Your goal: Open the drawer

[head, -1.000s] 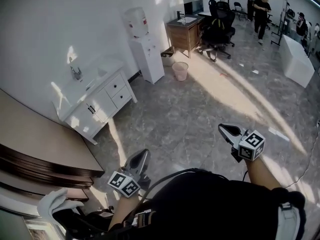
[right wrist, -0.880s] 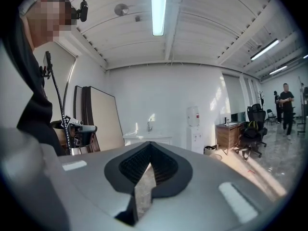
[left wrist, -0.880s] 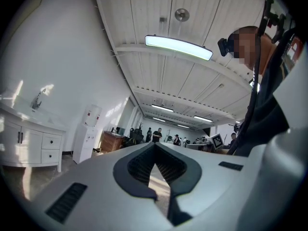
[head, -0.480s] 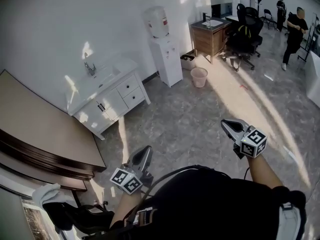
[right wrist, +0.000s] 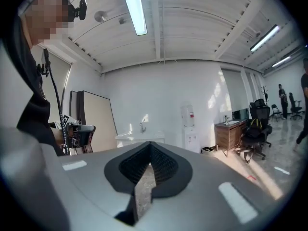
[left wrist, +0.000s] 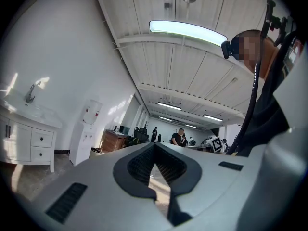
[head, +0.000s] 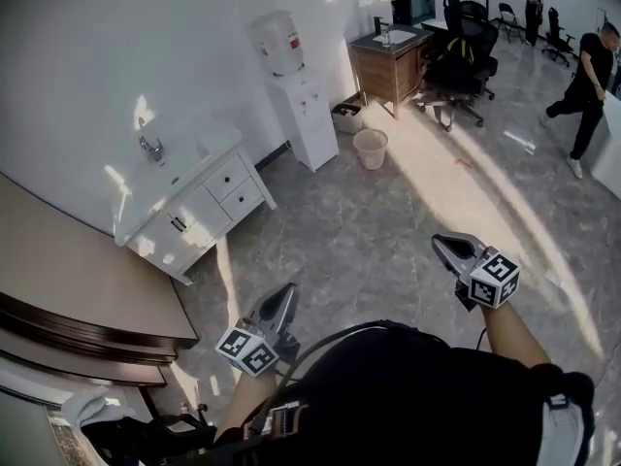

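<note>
Drawer [head: 229, 177]: upper of two stacked at the right end of the white vanity cabinet [head: 206, 214], which stands against the wall on my left. Lower drawer [head: 243, 199] sits directly beneath it. I cannot tell which one the task means.

Each front carries one small dark knob at its centre; I see no other handhold.

Handling, my guess:
- A light, stiff painted box on runners that should slide straight out.
- The knob looks small and smooth, so it is likely to slip. I would pinch squarely across it and pull level, with no twisting.

Faucet [head: 150, 147] is on top of the cabinet, and the water dispenser [head: 294, 105] is near its right end.

The cabinet is well apart from me, with bare floor between.

Left gripper [head: 283, 297] is low beside my body, jaws closed tip to tip on nothing. Right gripper [head: 444, 248] is out front, likewise closed and empty.

Nothing has been touched yet; I need to approach and part the jaws first.
</note>
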Available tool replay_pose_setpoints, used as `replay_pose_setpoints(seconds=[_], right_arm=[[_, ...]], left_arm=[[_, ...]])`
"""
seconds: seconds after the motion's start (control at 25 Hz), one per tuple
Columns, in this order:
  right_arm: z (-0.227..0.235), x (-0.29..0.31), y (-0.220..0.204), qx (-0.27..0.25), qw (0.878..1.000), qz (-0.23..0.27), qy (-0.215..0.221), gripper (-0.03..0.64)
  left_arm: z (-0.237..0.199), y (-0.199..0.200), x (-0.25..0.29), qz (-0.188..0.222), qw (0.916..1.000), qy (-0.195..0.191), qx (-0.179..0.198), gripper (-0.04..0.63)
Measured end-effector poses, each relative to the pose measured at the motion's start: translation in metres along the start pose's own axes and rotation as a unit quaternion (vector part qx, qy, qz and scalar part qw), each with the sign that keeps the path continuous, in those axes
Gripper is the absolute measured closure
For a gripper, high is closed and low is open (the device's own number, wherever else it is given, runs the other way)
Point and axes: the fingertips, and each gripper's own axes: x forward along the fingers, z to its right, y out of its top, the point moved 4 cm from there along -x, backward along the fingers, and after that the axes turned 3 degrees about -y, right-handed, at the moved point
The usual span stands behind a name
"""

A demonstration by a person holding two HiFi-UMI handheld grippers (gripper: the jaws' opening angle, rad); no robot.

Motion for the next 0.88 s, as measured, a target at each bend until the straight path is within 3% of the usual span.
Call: replay_pose_setpoints(seconds=[0.2,0.4,0.68,0.88], right_arm=[[0.032,0.016,-0.007,0.007,1.000,-0.005,-0.029,0.617],[0.053,0.053,0.002,0.003,0.998,-0.010,-0.064,0.617],[0.067,0.135,0.039,-0.004,0.995,-0.004,-0.097,0.617],[0.063,0.207,0.060,-0.010,0.995,0.001,-0.102,0.617]], left_arm=[[-0.027,-0.004,0.049,-0.011,0.9994,-0.034,-0.007,0.595],[-0.084,0.006,0.085,-0.014,0.9975,-0.067,-0.019,0.595],[-0.171,0.052,0.135,-0.014,0.9926,-0.120,-0.014,0.595],[-0.241,0.083,0.146,-0.016,0.9913,-0.130,-0.010,0.595]])
